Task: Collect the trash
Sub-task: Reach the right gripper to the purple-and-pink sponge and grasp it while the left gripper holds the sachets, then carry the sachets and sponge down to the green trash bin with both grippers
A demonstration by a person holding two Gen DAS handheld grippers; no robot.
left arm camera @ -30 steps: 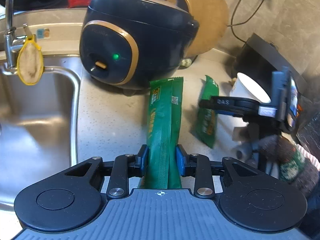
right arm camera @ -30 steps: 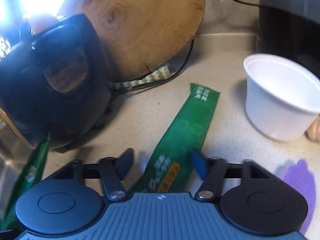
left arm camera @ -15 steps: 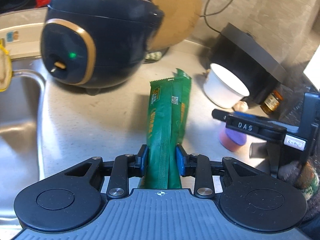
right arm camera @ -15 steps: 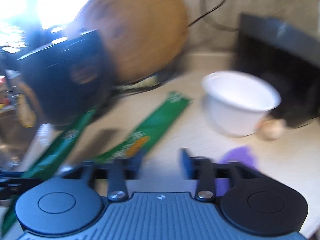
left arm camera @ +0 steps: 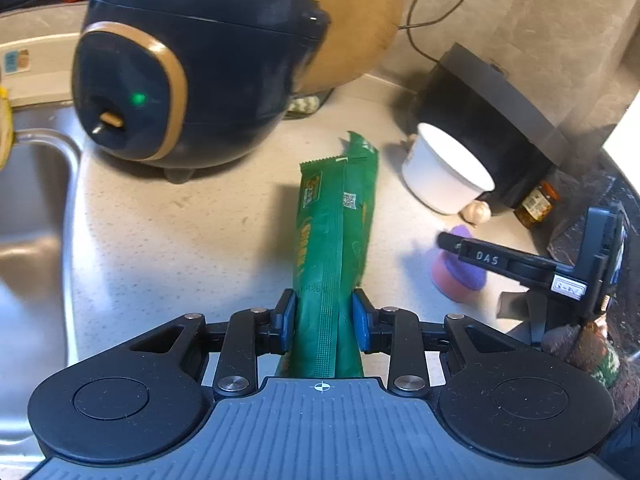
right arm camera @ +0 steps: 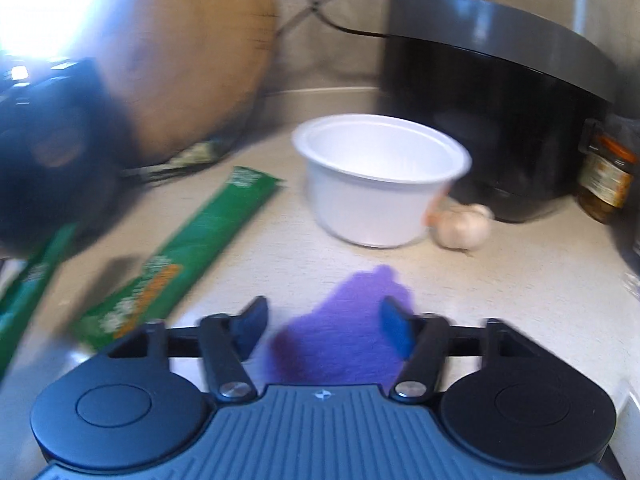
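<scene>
My left gripper [left arm camera: 324,316] is shut on a long green snack wrapper [left arm camera: 332,232], held off the counter and pointing away from me. A second green wrapper [right arm camera: 192,248] lies flat on the counter, its tip peeking out behind the held one [left arm camera: 362,148]. My right gripper [right arm camera: 324,316] hangs low over a purple and pink soft thing [right arm camera: 348,328], which lies between its closing jaws. The pads do not visibly press on it. In the left wrist view, the right gripper [left arm camera: 446,240] reaches in from the right above that purple thing [left arm camera: 460,280].
A white plastic cup [right arm camera: 376,184] stands beyond the purple thing, with a garlic bulb [right arm camera: 464,224] beside it. Behind are a black pot [right arm camera: 500,100] and a jar [right arm camera: 608,176]. A dark rice cooker [left arm camera: 192,80], a wooden board [left arm camera: 352,20] and the steel sink [left arm camera: 32,220] lie left.
My right gripper has moved right, from astride the green wrapper on the counter to over the purple thing. The left gripper keeps its wrapper and has swung slightly right.
</scene>
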